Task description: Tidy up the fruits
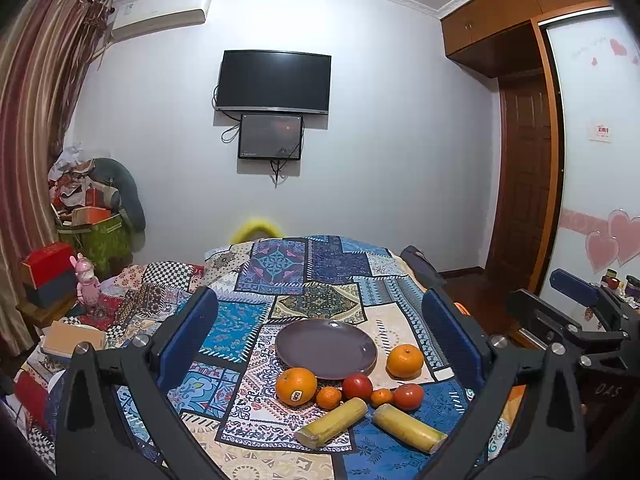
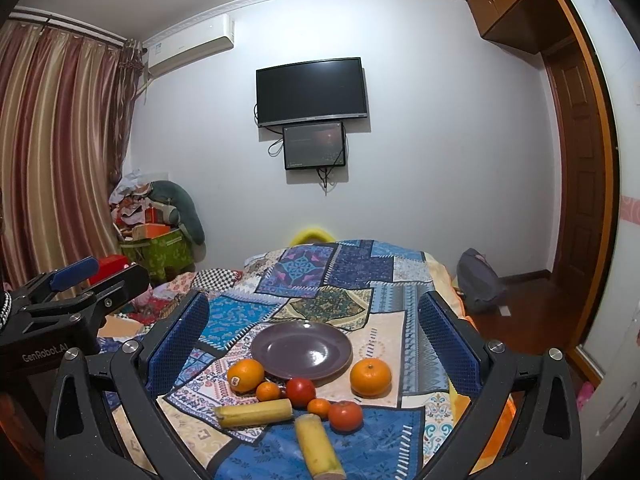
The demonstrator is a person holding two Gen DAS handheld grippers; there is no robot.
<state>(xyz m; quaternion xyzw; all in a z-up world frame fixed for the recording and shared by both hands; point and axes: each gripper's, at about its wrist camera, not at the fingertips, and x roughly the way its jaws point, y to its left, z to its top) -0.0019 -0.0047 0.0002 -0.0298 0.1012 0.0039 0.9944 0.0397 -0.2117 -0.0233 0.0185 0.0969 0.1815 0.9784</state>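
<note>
The left gripper [image 1: 320, 340] is held wide apart and nothing is gripped in it. The right gripper [image 2: 314, 344] is spread wide too, and it is bare as well. Both are held above the near end of the patchwork bedspread [image 1: 332, 264], and no fruit is touched by either one.

Just past the fingers, a purple plate [image 1: 326, 346] can be seen on the cloth. Nothing has been put on it. So the job looks to be at its very start, and every fruit is left to be sorted.

The fruits are spread in a loose bunch on the near side of the plate. A big orange with a sticker [image 1: 296, 386] is set close to the plate's near edge. Another orange [image 1: 405, 361] is placed by itself, off to the right of the plate. Two red tomatoes [image 1: 357, 387] [image 1: 408, 397] are seen in the middle, with two tiny oranges [image 1: 329, 397] [image 1: 381, 397] tucked beside them. Closest of all, two short yellow sticks [image 1: 332, 422] [image 1: 409, 427] with cut ends are laid flat, and what kind of food they are cannot be told.
</note>
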